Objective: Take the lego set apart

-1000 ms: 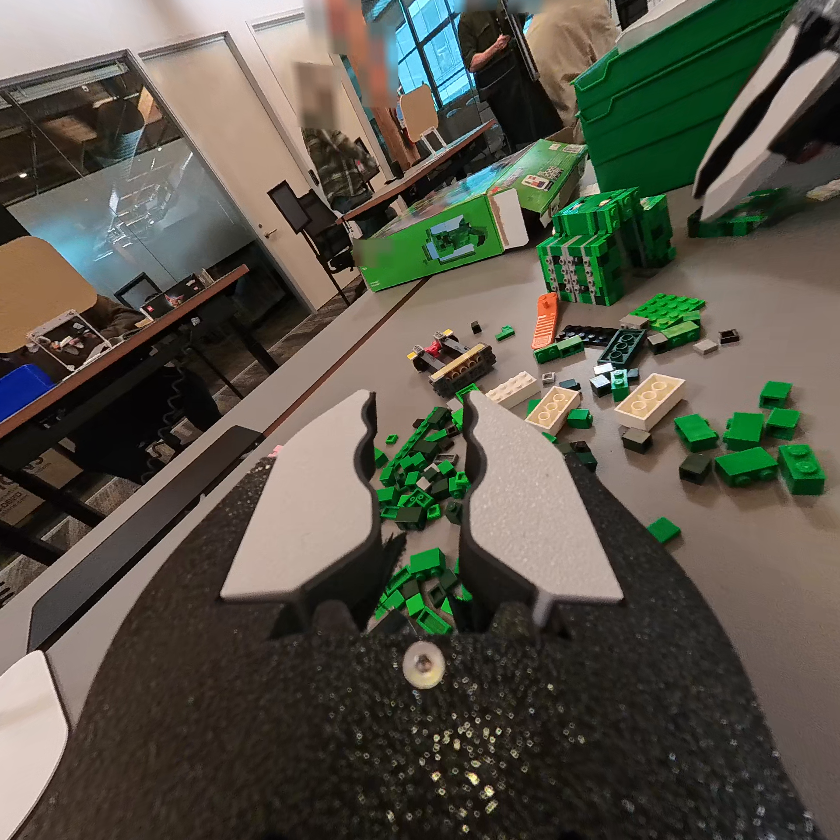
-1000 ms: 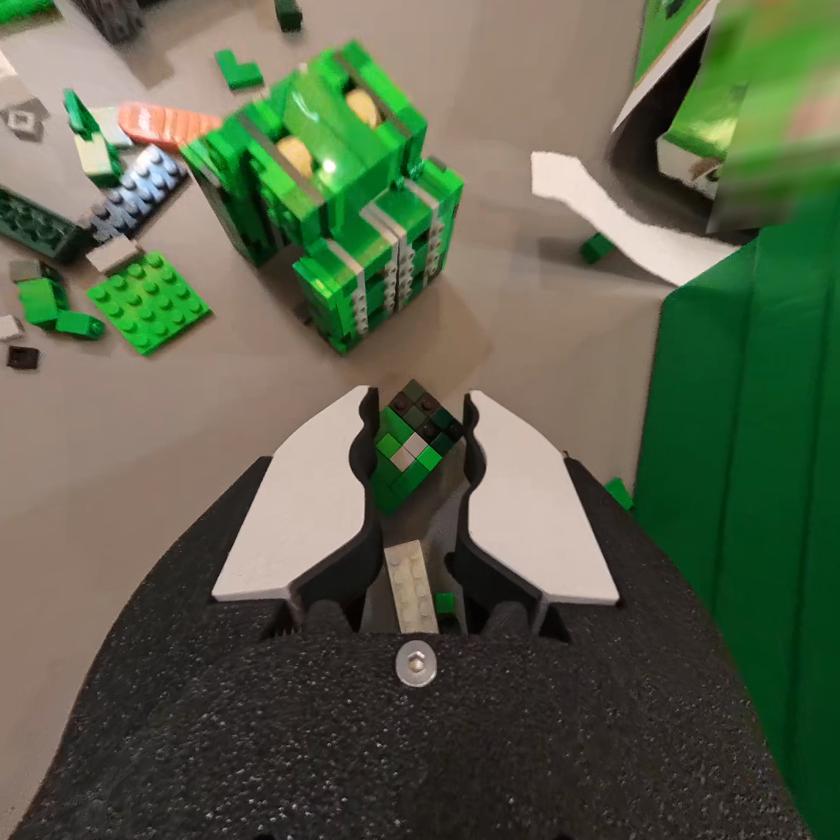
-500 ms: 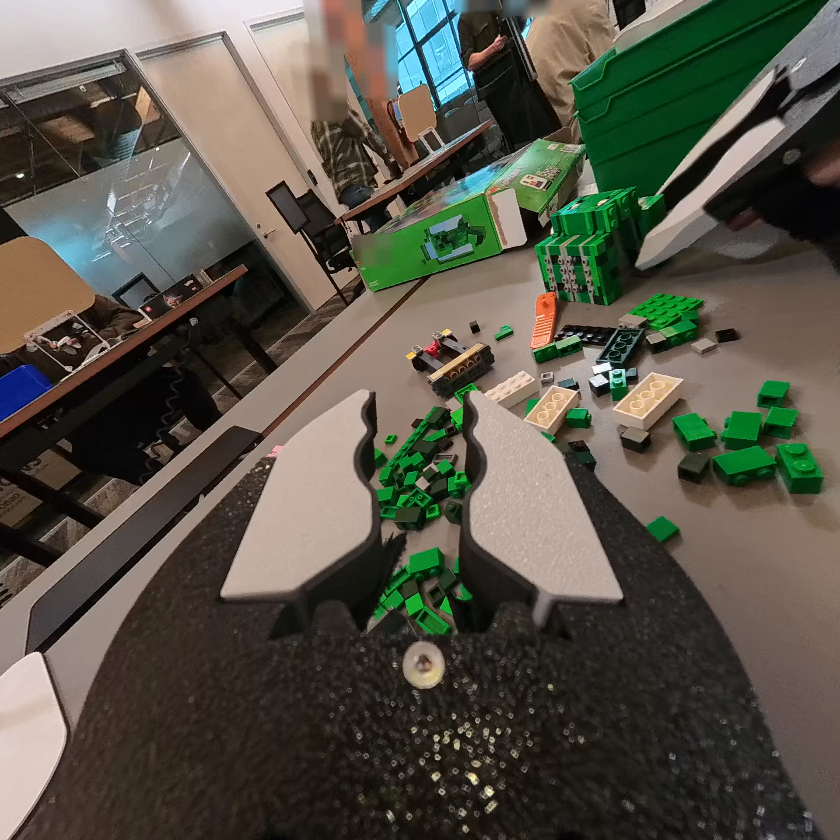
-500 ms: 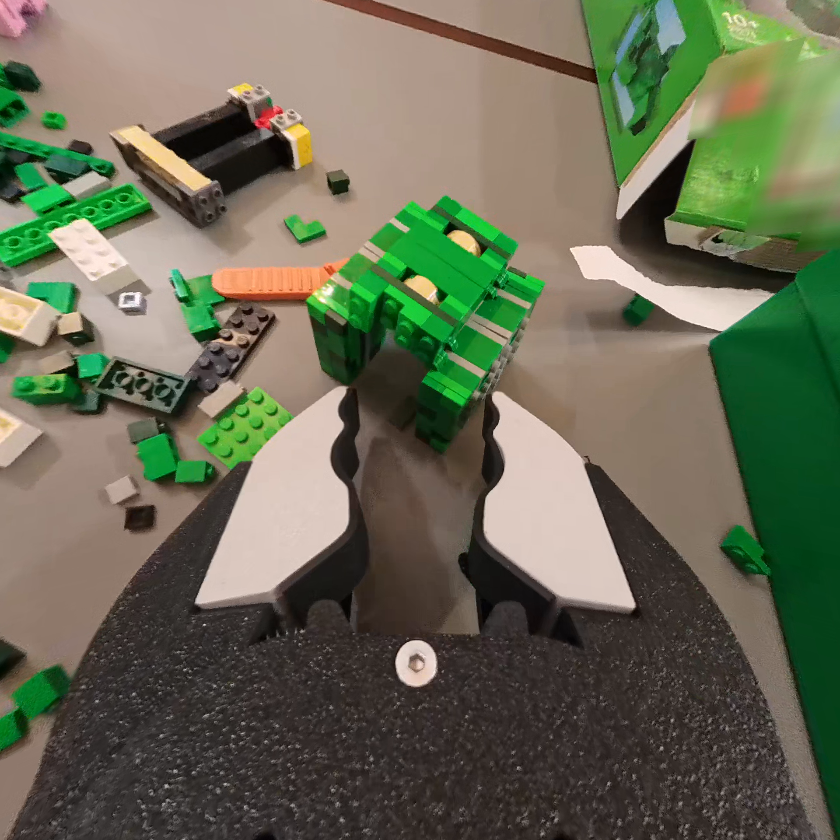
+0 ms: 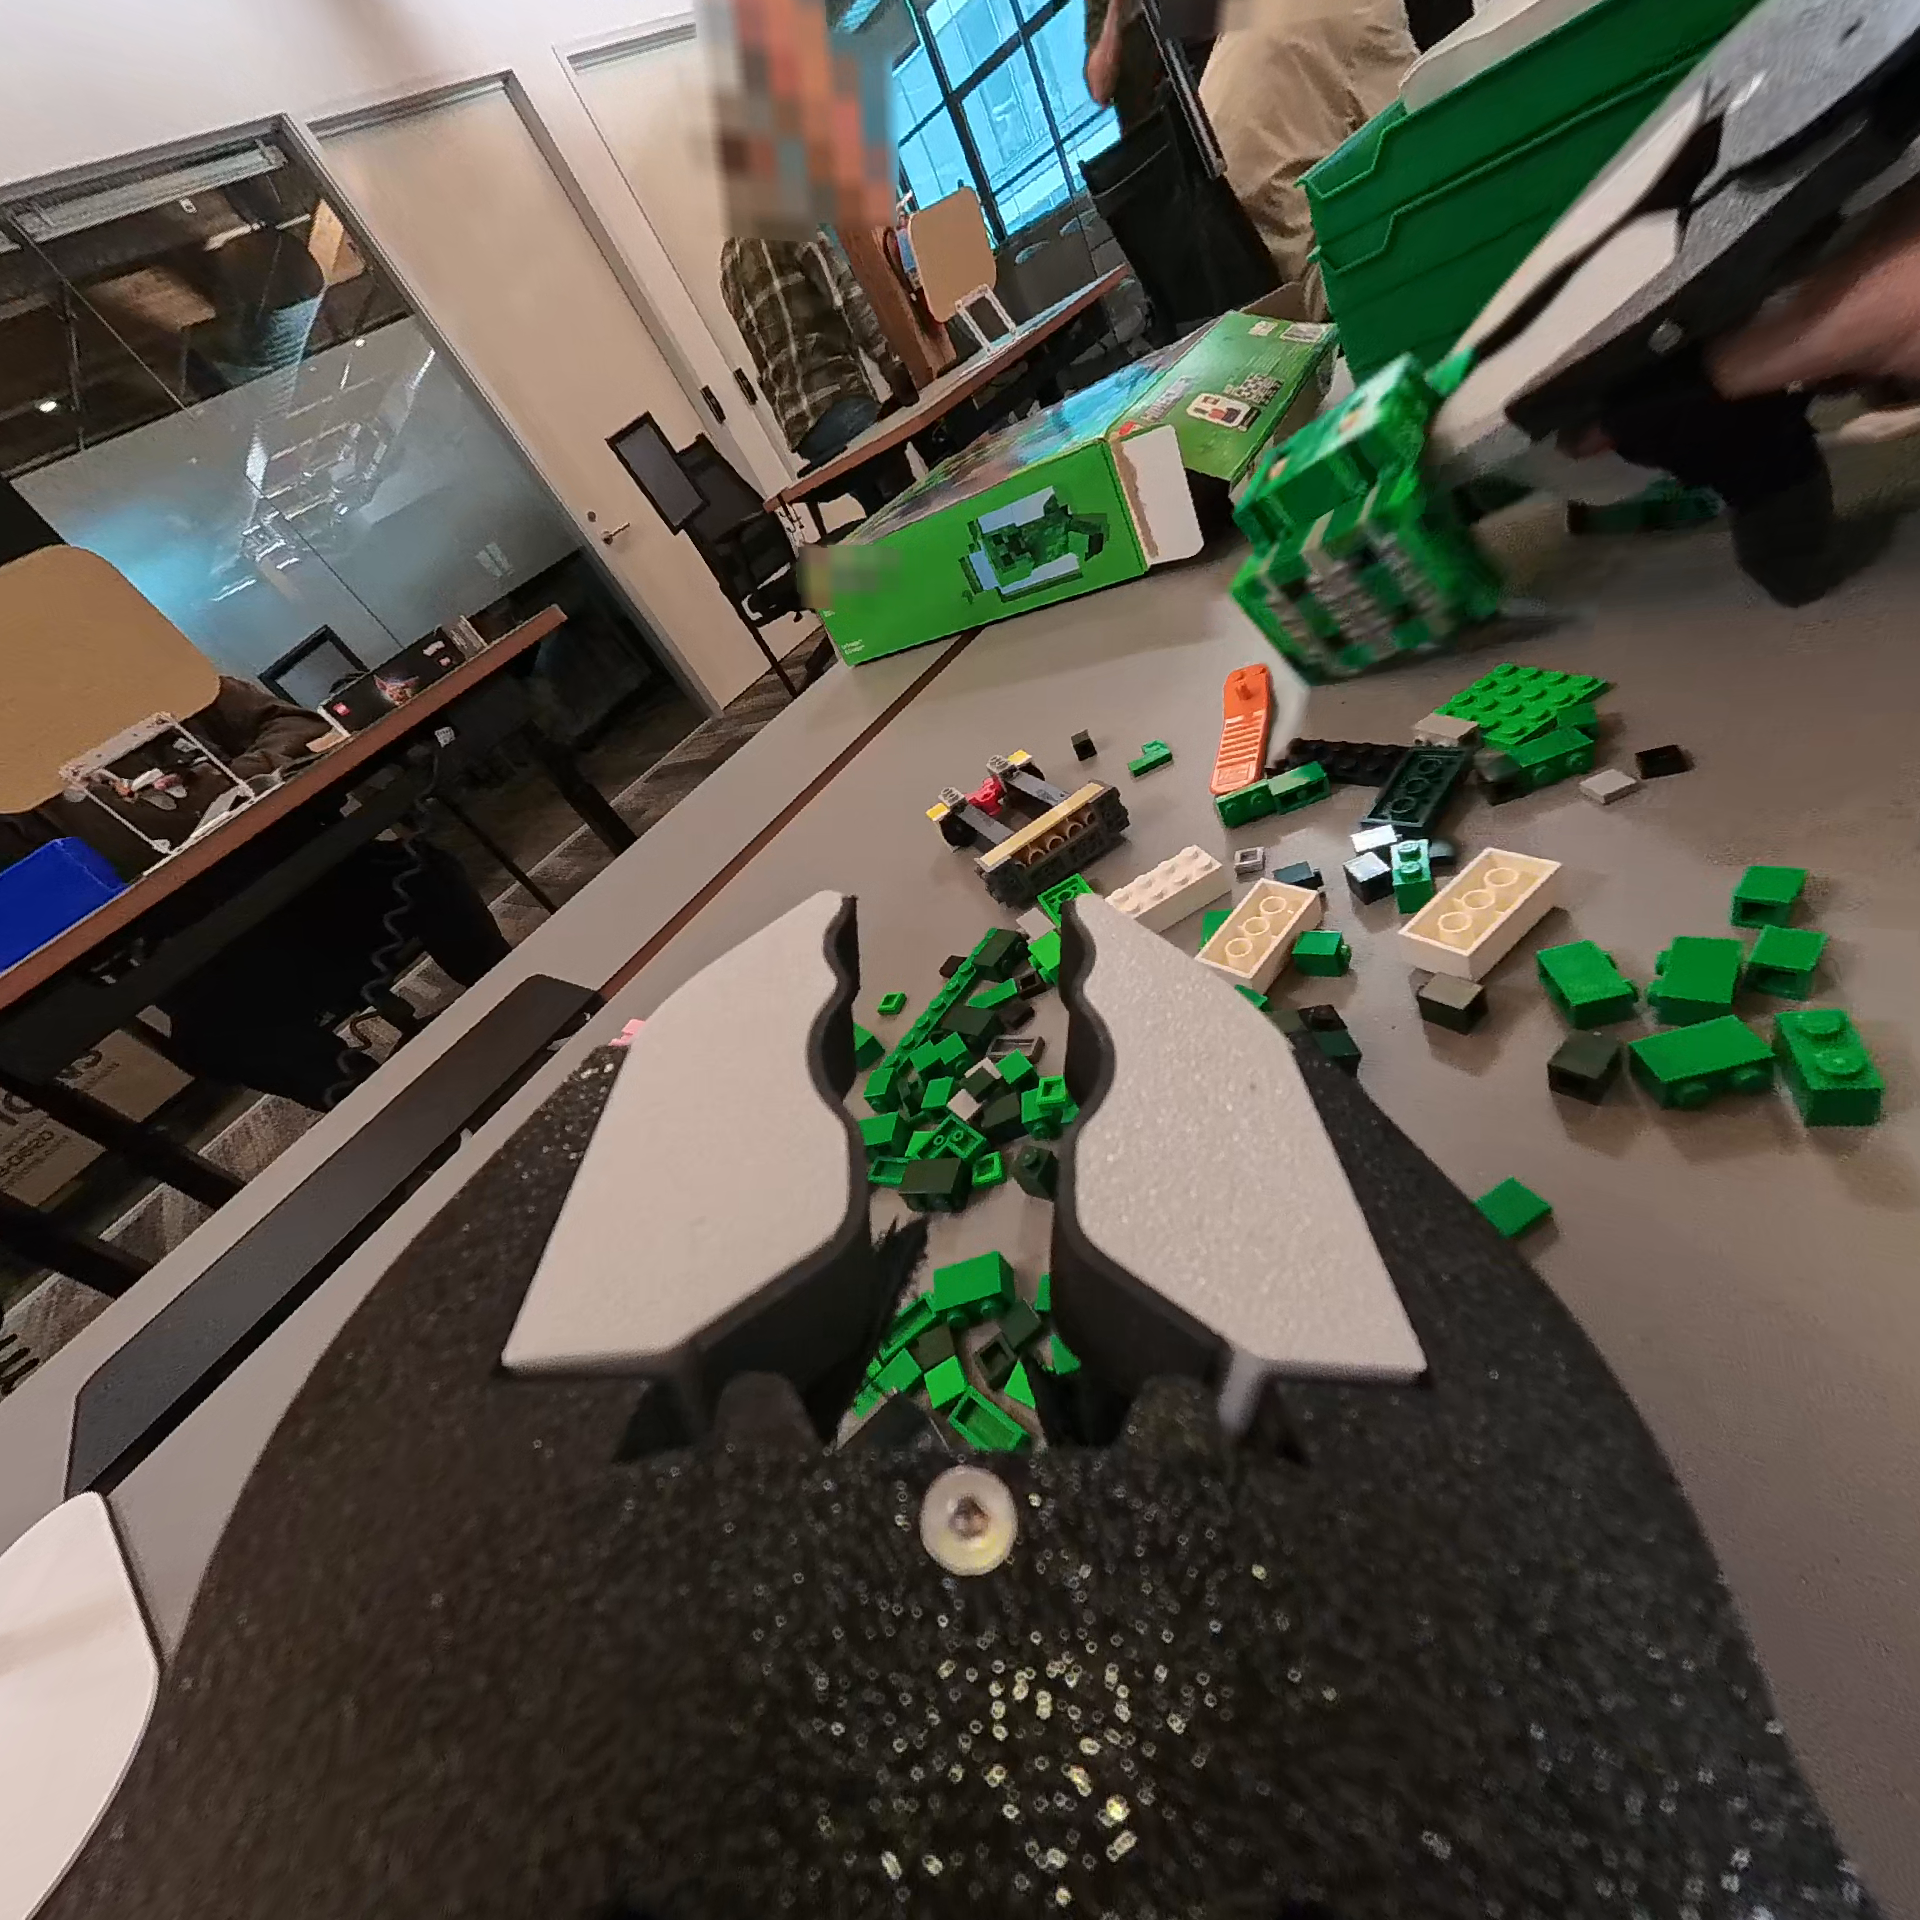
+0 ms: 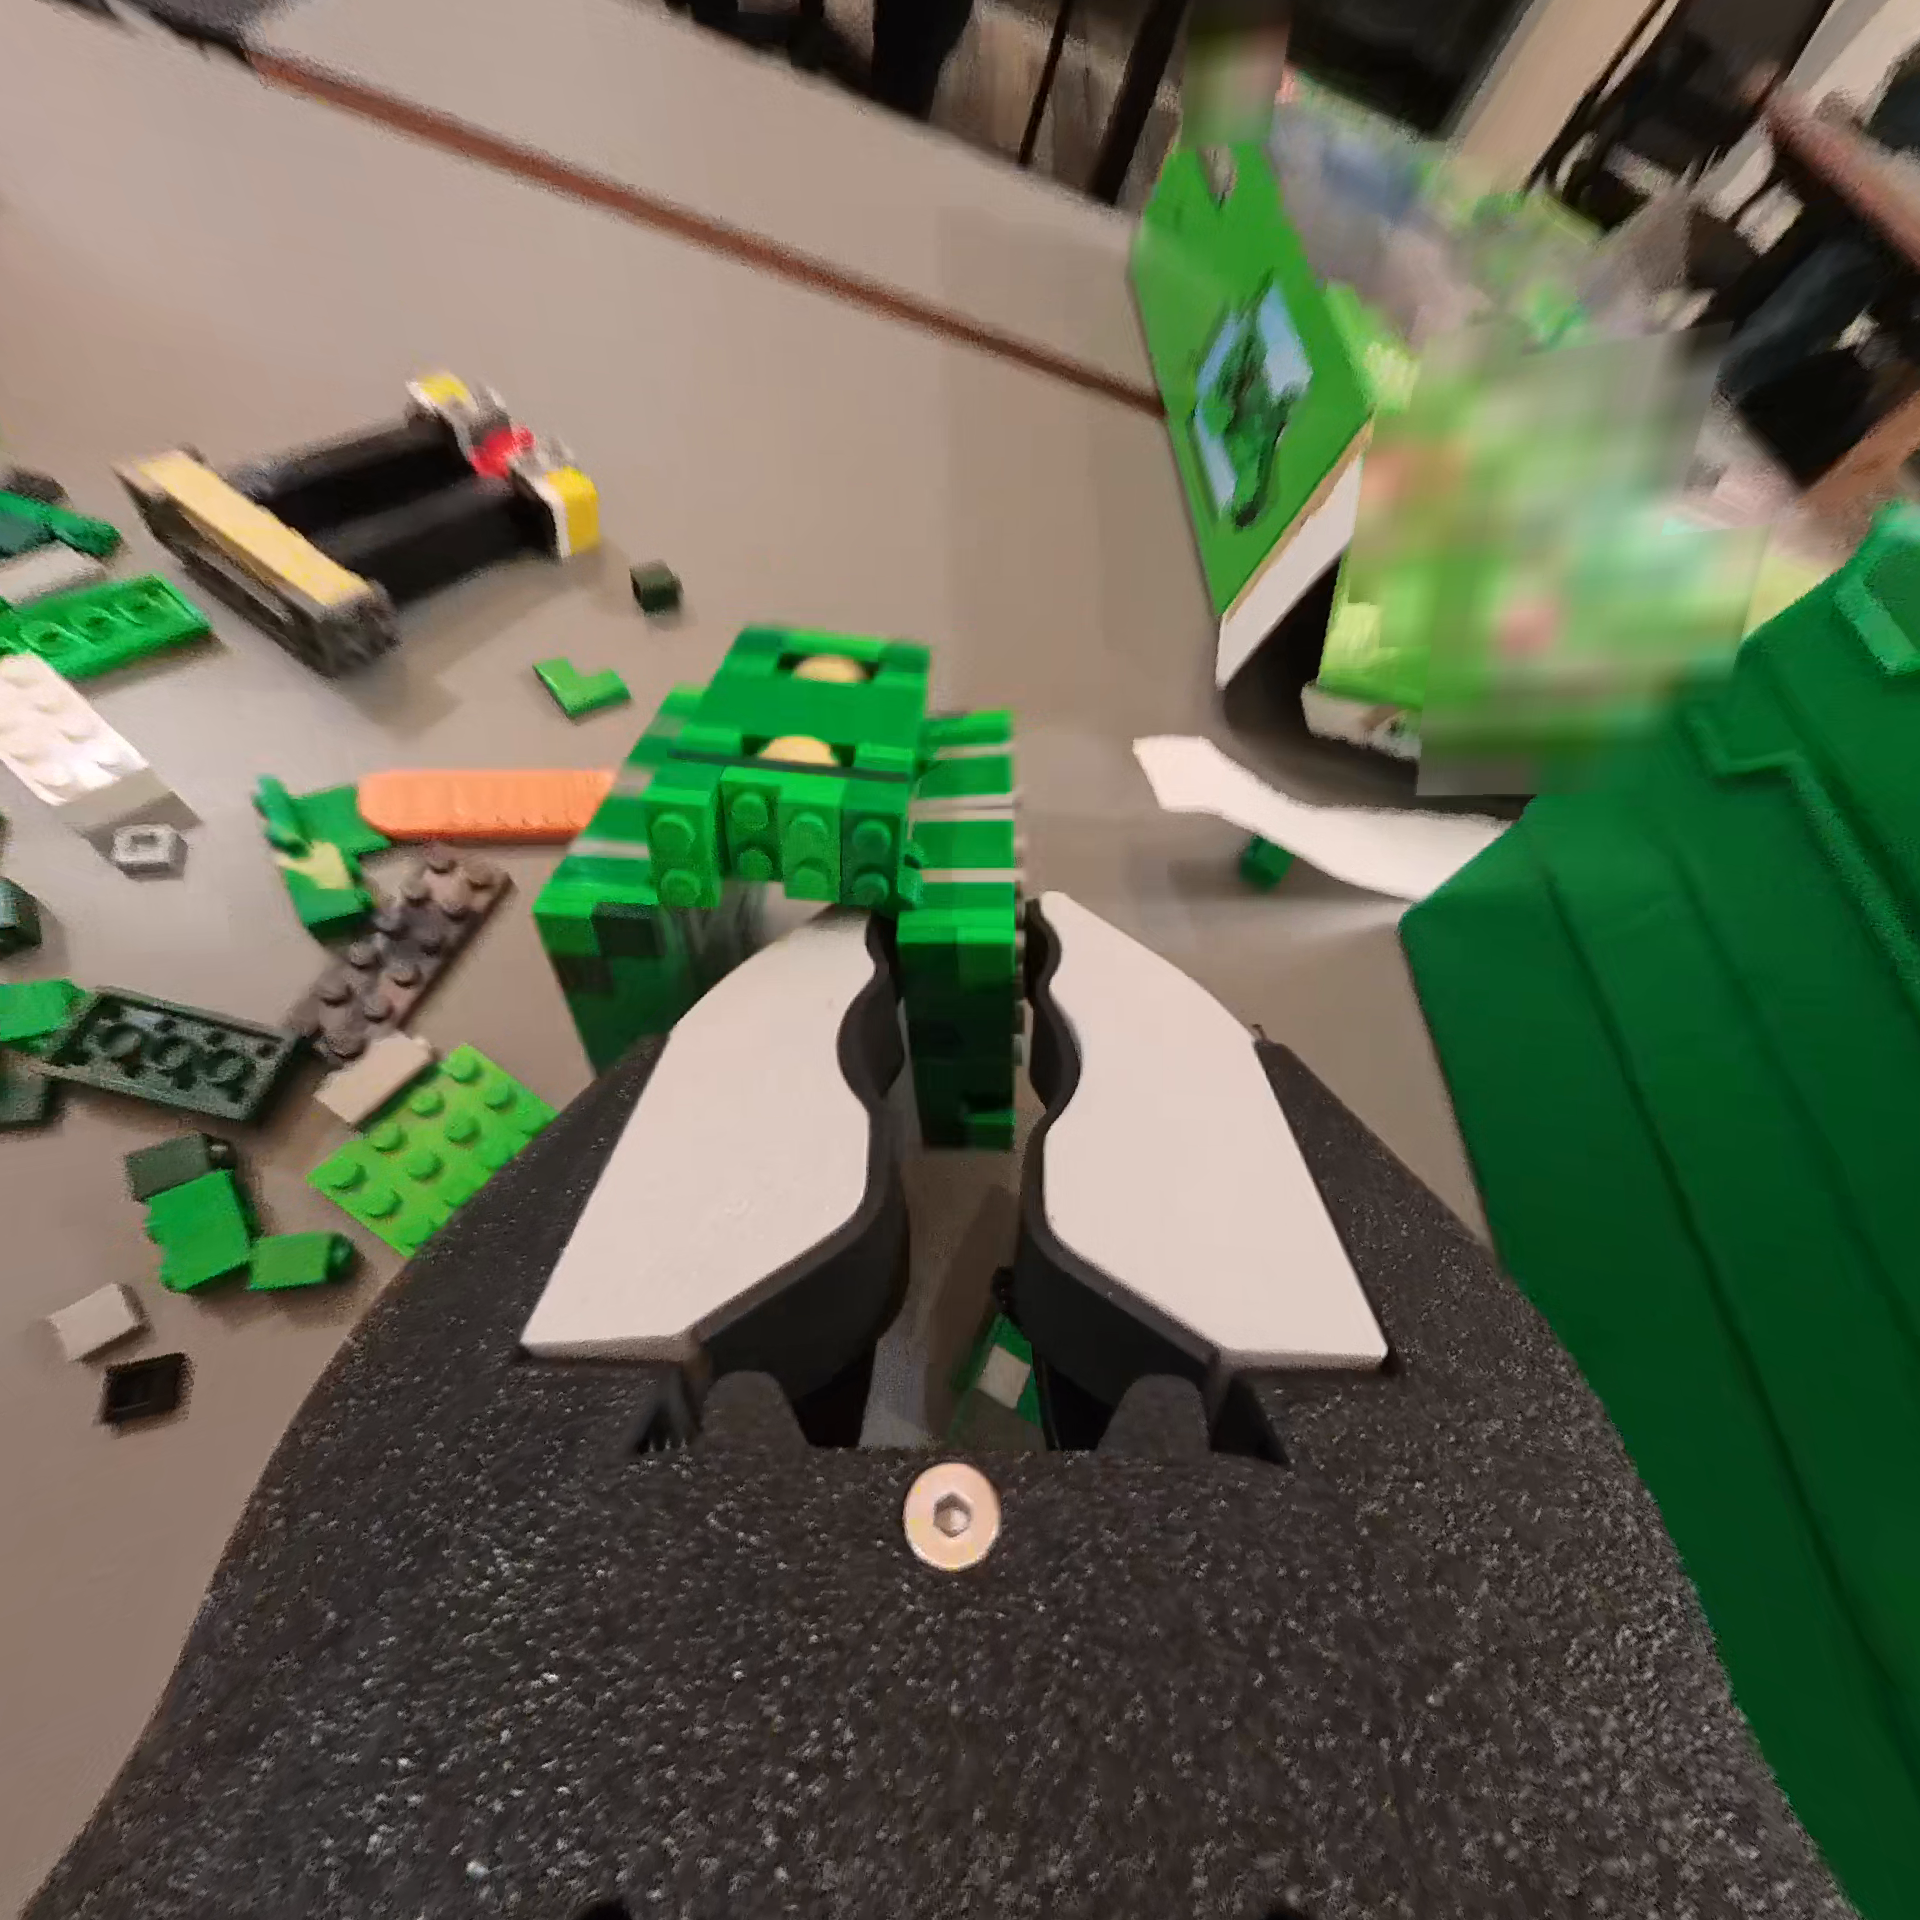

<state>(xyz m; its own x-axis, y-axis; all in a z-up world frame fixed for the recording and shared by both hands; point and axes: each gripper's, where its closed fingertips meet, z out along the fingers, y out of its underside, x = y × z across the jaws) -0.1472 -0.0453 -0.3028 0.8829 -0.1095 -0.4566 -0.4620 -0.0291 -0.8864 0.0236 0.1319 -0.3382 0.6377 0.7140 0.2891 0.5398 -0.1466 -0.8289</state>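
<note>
Lego set (image 6: 821, 821), a green block build, tilts above the grey table (image 6: 779, 416), one leg clamped between the right gripper's (image 6: 961, 997) fingers. Left of it, the left gripper (image 5: 961, 1023) hangs parted and empty over loose green bricks (image 5: 956, 1101); an orange separator (image 5: 1242, 727) lies near the build
</note>
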